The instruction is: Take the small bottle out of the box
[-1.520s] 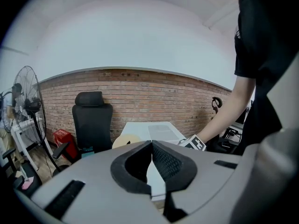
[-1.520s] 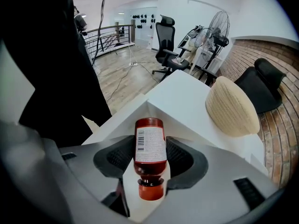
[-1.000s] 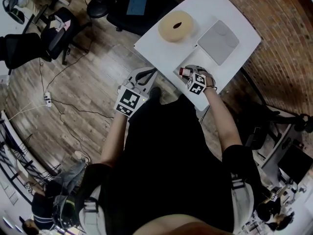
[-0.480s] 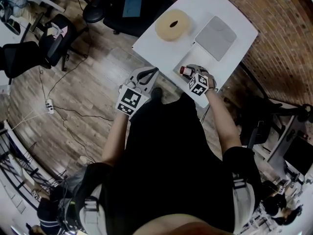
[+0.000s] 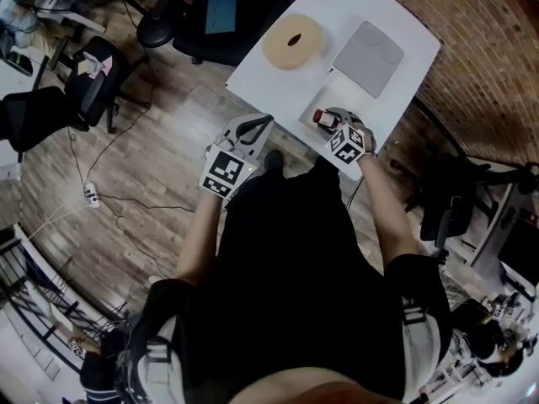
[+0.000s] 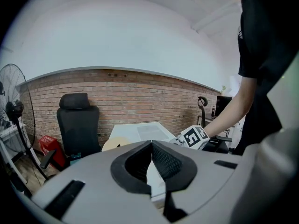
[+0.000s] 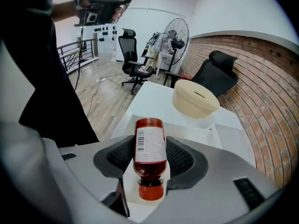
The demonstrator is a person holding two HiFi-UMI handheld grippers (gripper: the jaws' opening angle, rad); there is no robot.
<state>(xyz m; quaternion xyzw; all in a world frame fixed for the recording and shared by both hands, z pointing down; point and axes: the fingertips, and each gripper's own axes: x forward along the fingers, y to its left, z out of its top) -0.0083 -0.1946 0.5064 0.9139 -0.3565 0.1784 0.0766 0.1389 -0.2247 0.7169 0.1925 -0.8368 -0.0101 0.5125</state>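
Bottle [image 5: 321, 117]: now a little farther toward 5 o'clock over the box [image 5: 338, 93] than a second ago, nearer the person's edge of the table [image 5: 271, 76]. More of its dark red body shows.
Right gripper [image 5: 328, 123]: has moved the same way with the bottle between its jaws. Its marker cube [image 5: 347, 144] has drifted slightly toward 3 o'clock.
Head view: has shifted. The tub [image 5: 291, 40] and lid [image 5: 368, 47] now sit higher in frame, toward 11 o'clock.
Floor: the power strip [image 5: 88, 196] has slid toward 6 o'clock.
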